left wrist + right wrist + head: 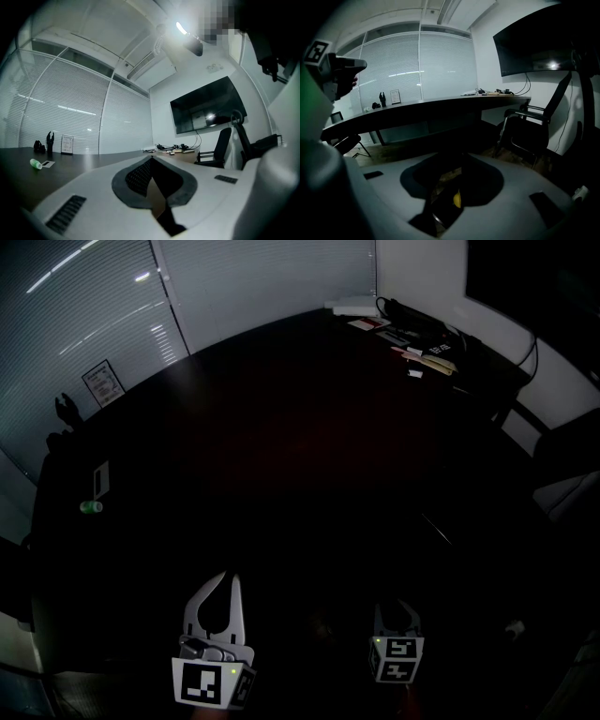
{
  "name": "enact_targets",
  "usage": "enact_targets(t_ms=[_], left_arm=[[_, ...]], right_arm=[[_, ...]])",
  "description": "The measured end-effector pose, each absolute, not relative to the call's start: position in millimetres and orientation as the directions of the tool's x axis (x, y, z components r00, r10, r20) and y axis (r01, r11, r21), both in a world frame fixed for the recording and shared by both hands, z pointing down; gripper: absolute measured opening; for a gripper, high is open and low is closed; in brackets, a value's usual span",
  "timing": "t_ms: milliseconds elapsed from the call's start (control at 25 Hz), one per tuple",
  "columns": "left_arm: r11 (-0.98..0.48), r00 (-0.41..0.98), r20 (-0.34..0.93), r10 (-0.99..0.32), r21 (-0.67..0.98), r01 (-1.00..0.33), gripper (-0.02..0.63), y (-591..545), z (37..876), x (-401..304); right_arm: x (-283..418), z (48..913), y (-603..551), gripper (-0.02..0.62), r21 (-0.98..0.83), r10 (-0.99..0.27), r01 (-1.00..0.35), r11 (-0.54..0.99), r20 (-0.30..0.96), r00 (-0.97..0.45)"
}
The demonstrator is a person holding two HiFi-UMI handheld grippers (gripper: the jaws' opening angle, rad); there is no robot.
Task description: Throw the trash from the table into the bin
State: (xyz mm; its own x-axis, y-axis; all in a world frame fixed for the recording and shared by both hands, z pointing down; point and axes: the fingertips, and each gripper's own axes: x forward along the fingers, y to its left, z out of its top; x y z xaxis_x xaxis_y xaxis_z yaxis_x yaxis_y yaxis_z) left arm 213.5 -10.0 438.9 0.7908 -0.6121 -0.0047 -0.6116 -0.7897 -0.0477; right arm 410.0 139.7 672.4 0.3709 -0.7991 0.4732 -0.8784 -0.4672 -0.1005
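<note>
Right gripper point(397, 606) jaws stand apart, empty. A yellow scrap point(457, 199) shows below them, probably binned, though the bin is unclear. Left gripper point(225, 579) jaws are closed, empty. A green item point(91, 507) at the left of the tabletop point(281, 446) is still to be cleared.

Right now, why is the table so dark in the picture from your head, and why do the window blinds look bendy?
Head view: the room is dim, so the table is nearly black and only the blinds shine. Left gripper view: a ceiling light glares, and the wide lens bows the blinds' straight lines. Right gripper view: dim and shadowy under the table.
</note>
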Motion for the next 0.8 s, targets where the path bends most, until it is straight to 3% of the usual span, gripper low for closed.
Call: enact_targets(t_ms=[160,800], left_arm=[[-0.79,0.792,-0.009,-0.611,-0.048,-0.611,-0.003,-8.5,436.9,214.1],[-0.798,0.8,-0.028,-0.599,-0.05,-0.6,-0.003,-2.0,428.1,216.6]], right_arm=[[412.1,678.6,148.6,0.129,-0.045,-0.761,-0.884,-0.465,0.531,0.373],[417.6,655.2,146.4,0.129,-0.023,-0.783,-0.882,-0.471,0.471,0.406]])
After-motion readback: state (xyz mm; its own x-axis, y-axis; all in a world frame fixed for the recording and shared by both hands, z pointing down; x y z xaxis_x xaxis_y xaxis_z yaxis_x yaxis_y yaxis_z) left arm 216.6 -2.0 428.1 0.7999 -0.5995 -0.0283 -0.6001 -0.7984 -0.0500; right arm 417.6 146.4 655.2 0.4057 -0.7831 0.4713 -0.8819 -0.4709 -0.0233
